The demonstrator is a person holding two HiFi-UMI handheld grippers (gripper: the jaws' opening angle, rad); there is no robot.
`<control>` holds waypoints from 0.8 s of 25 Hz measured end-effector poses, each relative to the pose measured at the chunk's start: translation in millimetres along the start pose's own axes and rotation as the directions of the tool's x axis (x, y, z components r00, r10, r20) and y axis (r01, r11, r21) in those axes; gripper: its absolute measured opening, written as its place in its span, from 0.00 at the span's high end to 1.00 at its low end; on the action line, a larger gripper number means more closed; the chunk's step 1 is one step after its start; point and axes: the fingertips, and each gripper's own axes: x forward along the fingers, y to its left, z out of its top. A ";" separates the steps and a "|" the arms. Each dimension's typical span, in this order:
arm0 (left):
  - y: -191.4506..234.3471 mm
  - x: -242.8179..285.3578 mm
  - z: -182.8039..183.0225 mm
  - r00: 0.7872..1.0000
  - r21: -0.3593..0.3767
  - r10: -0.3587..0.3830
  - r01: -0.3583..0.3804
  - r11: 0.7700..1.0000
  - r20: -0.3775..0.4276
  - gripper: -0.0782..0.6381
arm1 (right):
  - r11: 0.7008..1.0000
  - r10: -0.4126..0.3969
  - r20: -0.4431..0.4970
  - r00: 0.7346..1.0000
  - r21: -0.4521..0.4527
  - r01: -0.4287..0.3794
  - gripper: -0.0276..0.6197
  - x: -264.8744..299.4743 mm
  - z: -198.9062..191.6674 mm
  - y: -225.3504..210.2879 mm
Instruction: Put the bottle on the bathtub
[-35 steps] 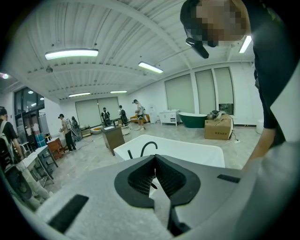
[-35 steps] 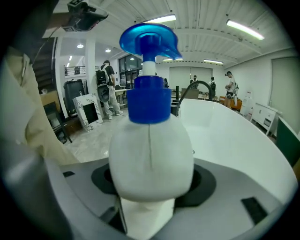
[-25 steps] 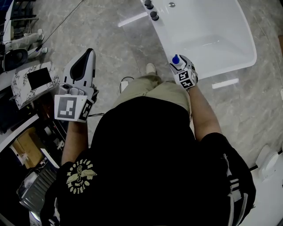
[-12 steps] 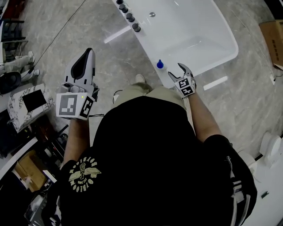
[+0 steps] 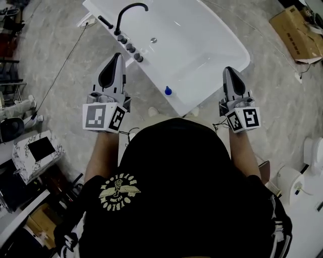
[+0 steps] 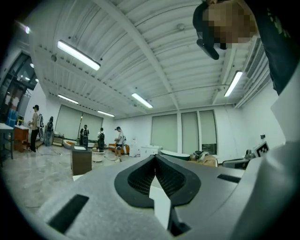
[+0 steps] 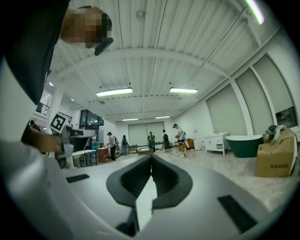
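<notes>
A small bottle with a blue cap stands upright on the near rim of the white bathtub in the head view. My left gripper is held up to the left of the tub, jaws shut and empty. My right gripper is raised off the tub's right end, well apart from the bottle, its jaws shut with nothing between them. Both gripper views look out level across the room: the left gripper and right gripper each show closed tips, and neither view shows the bottle.
A black tap and several dark knobs line the tub's left rim. A cardboard box lies at the upper right, a marbled box and clutter at the left. Several people stand far across the room.
My right gripper let go of the bottle on the tub rim, then drew back to the right, rose and shut. The head view shifted, showing more of the tub.
</notes>
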 end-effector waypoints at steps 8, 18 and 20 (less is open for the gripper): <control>-71.5 26.7 20.4 0.993 0.074 -0.094 0.089 0.993 0.074 0.88 | 0.991 0.110 -0.074 0.991 -0.073 -0.115 0.94 -18.2 41.7 15.2; -90.4 21.3 32.9 0.996 0.092 0.059 -0.066 0.994 0.072 0.88 | 0.950 0.295 -0.124 0.948 -0.071 -0.304 0.94 -10.8 37.2 1.2; -86.5 14.8 36.0 0.992 0.097 0.100 -0.107 0.990 0.074 0.88 | 0.938 0.330 -0.126 0.935 -0.067 -0.340 0.94 -4.8 38.3 2.7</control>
